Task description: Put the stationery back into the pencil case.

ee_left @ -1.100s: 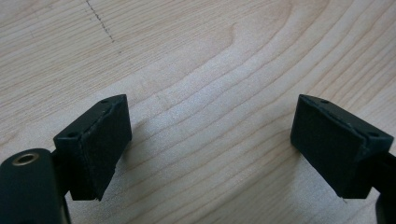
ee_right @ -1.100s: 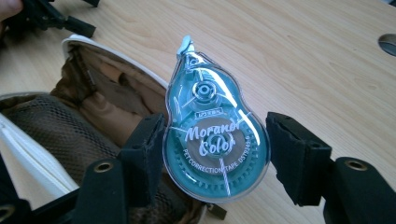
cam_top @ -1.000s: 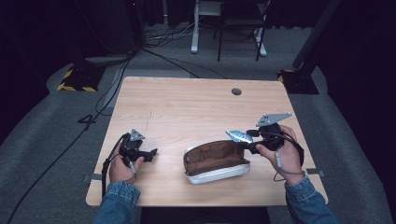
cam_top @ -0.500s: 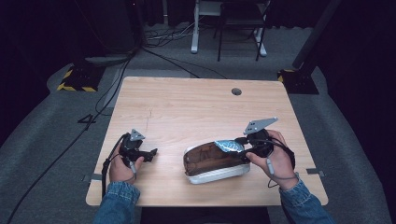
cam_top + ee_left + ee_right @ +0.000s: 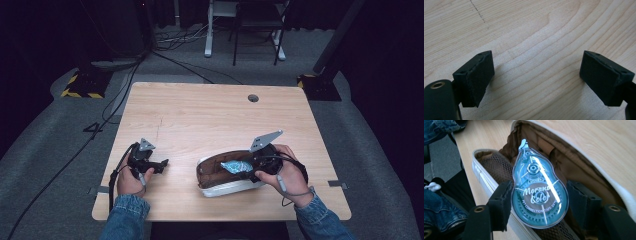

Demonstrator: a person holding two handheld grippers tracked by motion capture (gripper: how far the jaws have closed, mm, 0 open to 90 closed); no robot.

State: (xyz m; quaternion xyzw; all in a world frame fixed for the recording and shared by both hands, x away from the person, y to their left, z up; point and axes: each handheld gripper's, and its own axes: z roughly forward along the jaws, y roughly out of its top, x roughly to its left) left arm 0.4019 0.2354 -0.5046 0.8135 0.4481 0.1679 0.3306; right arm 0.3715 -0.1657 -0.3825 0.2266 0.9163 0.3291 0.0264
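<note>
In the right gripper view we see the two black jaws clamped on either flank of a clear teal correction tape dispenser (image 5: 539, 192), its nozzle pointing away from us into the open mouth of a pencil case (image 5: 579, 162) with a brown lining and a pale outer shell. The dispenser sits over the case's opening, between the near zipped edge and the far wall; we cannot tell whether its underside touches the mesh lining below. From above, the right gripper (image 5: 250, 165) lies over the right end of the pencil case (image 5: 220, 187), with the right hand (image 5: 282, 172) behind it and the correction tape dispenser (image 5: 235, 166) over the brown interior.

Our left gripper (image 5: 536, 80) holds its jaws wide apart with bare wood grain between them. In the high view the left gripper (image 5: 160, 164) rests low over the table (image 5: 210, 120), held by the left hand (image 5: 131, 179) near the front-left corner, well apart from the case.

The case lies near the table's front edge, right of centre. The whole far half of the tabletop is open wood, up to a small cable hole (image 5: 253, 98) near the back edge, and there is open board between the two grippers
</note>
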